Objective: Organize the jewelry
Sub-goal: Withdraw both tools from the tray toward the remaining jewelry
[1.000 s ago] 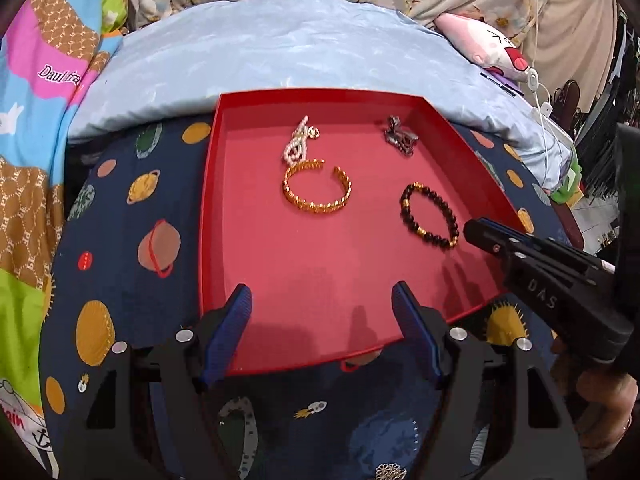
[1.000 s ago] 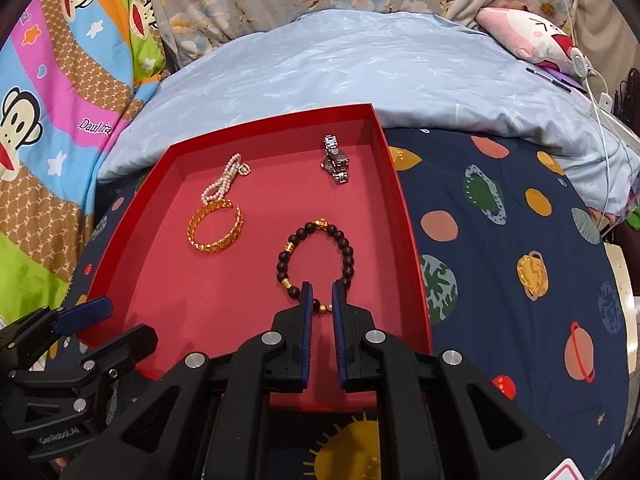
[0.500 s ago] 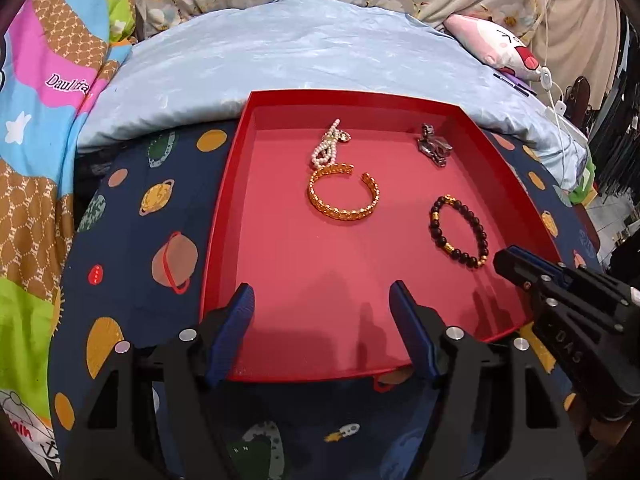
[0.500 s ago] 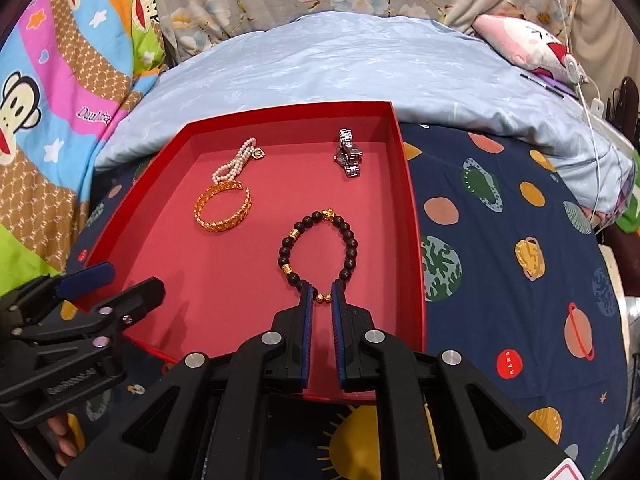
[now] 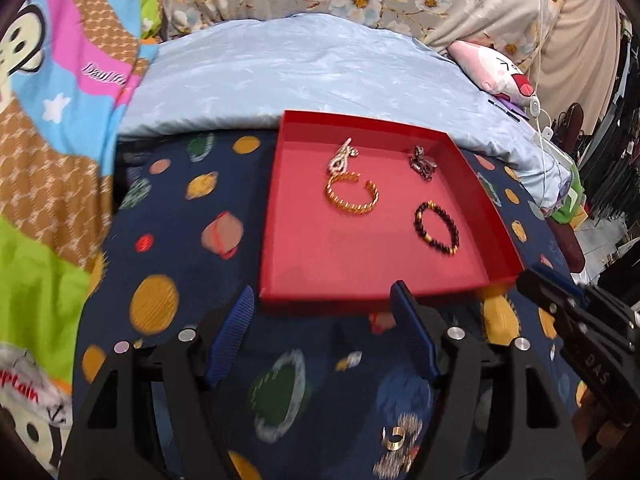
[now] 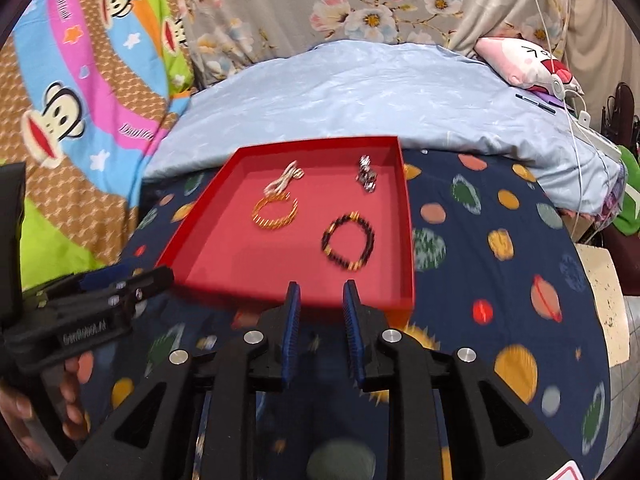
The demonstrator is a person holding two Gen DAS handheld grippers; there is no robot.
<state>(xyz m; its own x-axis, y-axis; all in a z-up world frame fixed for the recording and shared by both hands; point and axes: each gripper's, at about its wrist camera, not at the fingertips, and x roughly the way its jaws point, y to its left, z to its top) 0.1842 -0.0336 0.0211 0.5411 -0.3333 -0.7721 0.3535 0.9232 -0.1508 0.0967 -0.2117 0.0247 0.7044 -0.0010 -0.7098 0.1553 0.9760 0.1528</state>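
Observation:
A red tray (image 5: 304,256) (image 6: 224,256) lies on the dark planet-print bedspread. In it are a gold cuff bracelet (image 5: 352,198) (image 6: 275,213), a pearl piece (image 5: 342,156) (image 6: 283,179), a silver piece (image 5: 422,163) (image 6: 367,174) and a black bead bracelet (image 5: 437,228) (image 6: 349,242). My left gripper (image 5: 325,304) is open and empty, just short of the tray's near edge. My right gripper (image 6: 322,298) is open a little and empty at the tray's near edge; it also shows in the left wrist view (image 5: 536,278).
A light blue quilt (image 6: 360,96) lies behind the tray. A pink plush pillow (image 6: 524,64) and white cables (image 6: 576,120) are at the back right. A cartoon monkey blanket (image 6: 80,92) is on the left. A small gold ring (image 5: 394,438) lies on the bedspread by my left gripper.
Both grippers have pulled back from the tray to its near edge. The right gripper's jaws have opened from shut. The jewelry has not moved.

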